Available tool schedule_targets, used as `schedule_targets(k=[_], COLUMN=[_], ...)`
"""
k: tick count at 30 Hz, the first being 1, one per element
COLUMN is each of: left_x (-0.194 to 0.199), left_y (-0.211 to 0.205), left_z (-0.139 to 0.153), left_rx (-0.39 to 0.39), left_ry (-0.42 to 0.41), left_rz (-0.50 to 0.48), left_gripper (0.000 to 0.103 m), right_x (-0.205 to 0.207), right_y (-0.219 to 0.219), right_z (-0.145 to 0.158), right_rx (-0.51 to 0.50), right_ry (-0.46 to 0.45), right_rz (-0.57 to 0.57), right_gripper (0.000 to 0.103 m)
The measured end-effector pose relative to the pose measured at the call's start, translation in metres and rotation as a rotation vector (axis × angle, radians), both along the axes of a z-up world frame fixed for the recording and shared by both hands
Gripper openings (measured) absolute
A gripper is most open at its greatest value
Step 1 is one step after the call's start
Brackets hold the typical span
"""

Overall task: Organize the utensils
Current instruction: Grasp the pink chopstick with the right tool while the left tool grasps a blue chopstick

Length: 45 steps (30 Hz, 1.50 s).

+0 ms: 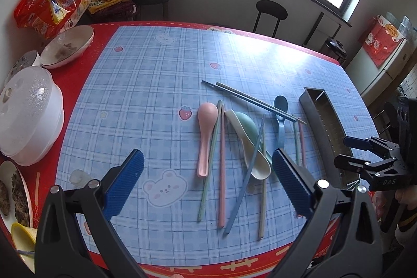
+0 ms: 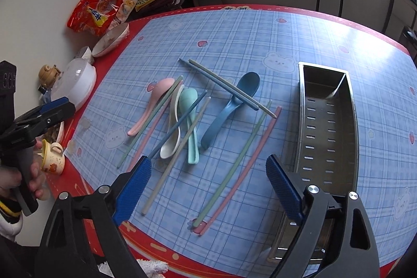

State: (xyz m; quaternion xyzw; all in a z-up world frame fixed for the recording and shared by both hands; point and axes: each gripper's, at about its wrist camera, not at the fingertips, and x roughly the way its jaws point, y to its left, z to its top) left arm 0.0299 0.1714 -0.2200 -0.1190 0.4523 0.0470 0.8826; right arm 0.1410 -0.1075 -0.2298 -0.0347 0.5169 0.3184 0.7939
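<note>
Loose utensils lie in a heap on the blue checked tablecloth [image 1: 146, 85]: a pink spoon [image 1: 204, 133], a cream spoon [image 1: 254, 155], a mint spoon [image 2: 190, 116], a dark blue spoon [image 2: 234, 106], and several pastel and dark chopsticks [image 2: 229, 87]. A metal slotted utensil tray [image 2: 328, 132] stands to their right and holds nothing I can see. My left gripper [image 1: 208, 181] is open and empty above the near side of the heap. My right gripper [image 2: 208, 189] is open and empty above a green and a pink chopstick [image 2: 234, 166] next to the tray.
At the table's left edge stand a white lidded container [image 1: 28, 113], a used bowl [image 1: 67, 46], a plate of food [image 1: 13, 194], a yellow cup [image 2: 53, 156] and snack bags [image 1: 49, 4]. A black stool [image 1: 271, 14] stands beyond the far edge.
</note>
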Motion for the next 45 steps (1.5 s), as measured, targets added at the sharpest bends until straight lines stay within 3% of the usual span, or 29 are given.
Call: schedule_targets(k=[2, 5, 8, 12, 14, 17, 20, 28, 34, 45], left_x=[0.003, 0.006, 0.008, 0.014, 0.015, 0.017, 0.021, 0.034, 0.037, 0.038], left_y=[-0.004, -0.013, -0.020, -0.024, -0.023, -0.023, -0.028, -0.053, -0.063, -0.067], left_z=[-0.008, -0.021, -0.032, -0.048, -0.054, -0.061, -0.068, -0.096, -0.118, -0.130], left_rx=[-0.002, -0.029, -0.053, -0.095, -0.123, -0.146, -0.150, -0.123, -0.115, -0.117], left_ry=[0.007, 0.025, 0.045, 0.080, 0.090, 0.086, 0.086, 0.121, 0.152, 0.161], left_rz=[-0.015, -0.058, -0.091, -0.129, -0.146, -0.172, -0.230, -0.360, -0.367, -0.353], left_gripper=[0.095, 0.080, 0.074, 0.053, 0.049, 0.049, 0.036, 0.032, 0.032, 0.032], right_x=[-0.005, -0.009, -0.012, -0.011, -0.009, -0.006, -0.001, 0.009, 0.015, 0.026], right_y=[0.002, 0.000, -0.004, -0.007, -0.007, -0.004, -0.003, 0.000, 0.003, 0.020], right_z=[-0.004, -0.015, -0.025, -0.034, -0.039, -0.047, -0.057, -0.075, -0.087, -0.091], right_rx=[-0.018, -0.036, -0.047, -0.074, -0.097, -0.143, -0.167, -0.218, -0.244, -0.263], right_ry=[-0.001, 0.031, 0.060, 0.076, 0.075, 0.065, 0.078, 0.097, 0.111, 0.089], right_rz=[0.024, 0.019, -0.006, -0.049, -0.075, -0.110, -0.144, -0.216, -0.258, -0.285], right_gripper=[0.081, 0.069, 0.058, 0.044, 0.036, 0.031, 0.026, 0.019, 0.015, 0.014])
